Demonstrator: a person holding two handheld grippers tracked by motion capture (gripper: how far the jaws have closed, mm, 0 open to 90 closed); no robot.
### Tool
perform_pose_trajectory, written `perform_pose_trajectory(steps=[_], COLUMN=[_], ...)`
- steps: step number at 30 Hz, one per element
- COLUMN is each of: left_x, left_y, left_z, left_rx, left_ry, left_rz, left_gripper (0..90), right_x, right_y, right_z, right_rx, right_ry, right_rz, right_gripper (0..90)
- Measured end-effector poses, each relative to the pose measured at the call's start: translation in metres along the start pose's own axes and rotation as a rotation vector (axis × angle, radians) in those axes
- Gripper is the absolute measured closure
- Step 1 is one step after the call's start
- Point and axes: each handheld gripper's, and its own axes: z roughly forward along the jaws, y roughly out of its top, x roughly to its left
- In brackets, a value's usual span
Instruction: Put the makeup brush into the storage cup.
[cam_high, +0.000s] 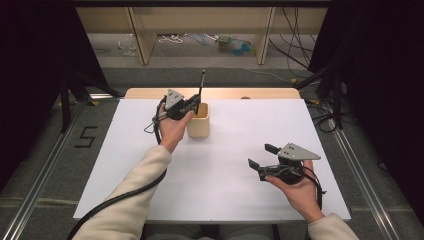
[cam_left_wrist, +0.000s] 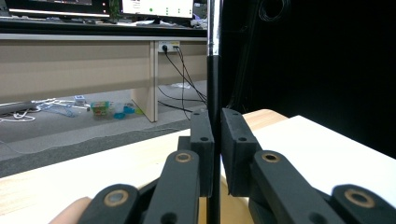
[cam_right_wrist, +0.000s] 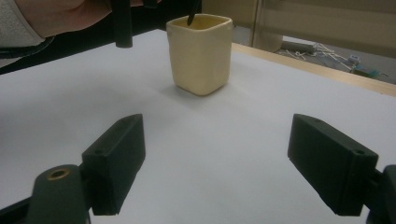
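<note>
A cream square cup (cam_high: 199, 124) stands on the white table top (cam_high: 235, 145), left of the middle toward the back. Just above its rim, my left gripper (cam_high: 196, 106) is shut on a thin black pen (cam_high: 201, 85) that stands upright, its lower end dipping into the cup. In the left gripper view the jaws (cam_left_wrist: 217, 140) pinch the pen (cam_left_wrist: 213, 79), whose upper part is silver. My right gripper (cam_high: 263, 156) rests low at the front right, open and empty. The right gripper view has its wide jaws (cam_right_wrist: 217, 140) facing the cup (cam_right_wrist: 201, 53), with the pen tip (cam_right_wrist: 191, 18) inside it.
A wooden strip (cam_high: 215, 93) edges the table's far side. Beyond it are desk legs, cables and small clutter (cam_high: 235, 46) on the floor. Dark curtains flank both sides. The left gripper's black cable (cam_high: 125, 195) trails along the forearm to the front edge.
</note>
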Motion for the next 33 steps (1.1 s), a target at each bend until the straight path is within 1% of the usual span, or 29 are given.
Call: perform_pose_trajectory(steps=[5, 6, 33], left_x=[0.0, -0.0003, -0.0013], left_y=[-0.0012, -0.0015, -0.0072], left_z=[0.0002, 0.0004, 0.0005], left_rx=[0.0, -0.001, 0.006], left_ry=[0.0, -0.001, -0.002], left_rz=[0.0, -0.006, -0.002], left_gripper=[83.7, 83.6, 83.6], right_x=[-0.0001, -0.0001, -0.0002], right_y=[0.0, 0.0, -0.0001], right_z=[0.0001, 0.0001, 0.0001], right_rx=[0.0, 0.0, 0.001], right_ry=[0.0, -0.001, -0.003], right_rz=[0.0, -0.001, -0.003], right_gripper=[20.2, 20.2, 20.2])
